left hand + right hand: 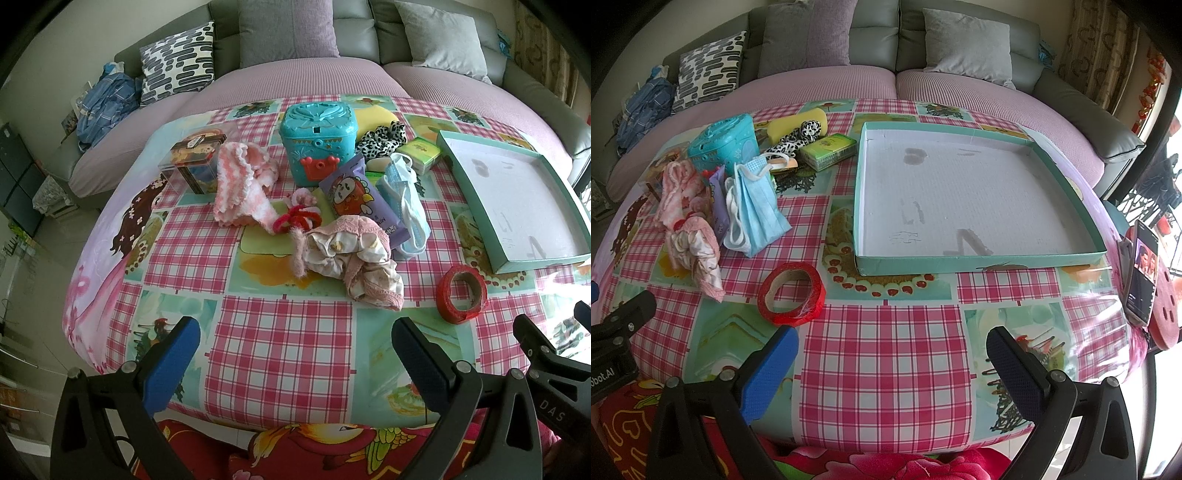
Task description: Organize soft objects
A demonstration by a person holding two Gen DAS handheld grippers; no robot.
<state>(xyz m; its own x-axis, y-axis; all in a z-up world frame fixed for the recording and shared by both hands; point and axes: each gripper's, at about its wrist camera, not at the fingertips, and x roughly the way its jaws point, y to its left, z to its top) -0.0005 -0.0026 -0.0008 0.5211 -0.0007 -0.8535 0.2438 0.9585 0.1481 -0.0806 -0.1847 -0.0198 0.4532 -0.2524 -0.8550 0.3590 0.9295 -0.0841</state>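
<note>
Soft things lie in a heap on the checked table: a pink and white knitted piece (pixel 236 184), a crumpled pink lace cloth (pixel 354 258) (pixel 696 247), red and pink hair ties (pixel 297 218), blue face masks (pixel 404 203) (pixel 757 206), a leopard scrunchie (pixel 384 138) (pixel 798 138) and a yellow sponge (pixel 373 118) (pixel 798 120). An empty teal tray (pixel 554 206) (pixel 979 260) stands on the right. My left gripper (pixel 295 339) is open and empty near the table's front edge. My right gripper (pixel 892 350) is open and empty, in front of the tray.
A teal plastic box (pixel 319 144) (pixel 726 142), a clear box (pixel 195 158), a purple snack packet (pixel 364 199), a green tissue pack (pixel 421 153) (pixel 831 149) and a red tape roll (pixel 461 293) (pixel 792 293) share the table. A phone (pixel 1143 273) stands at the right edge. A sofa is behind.
</note>
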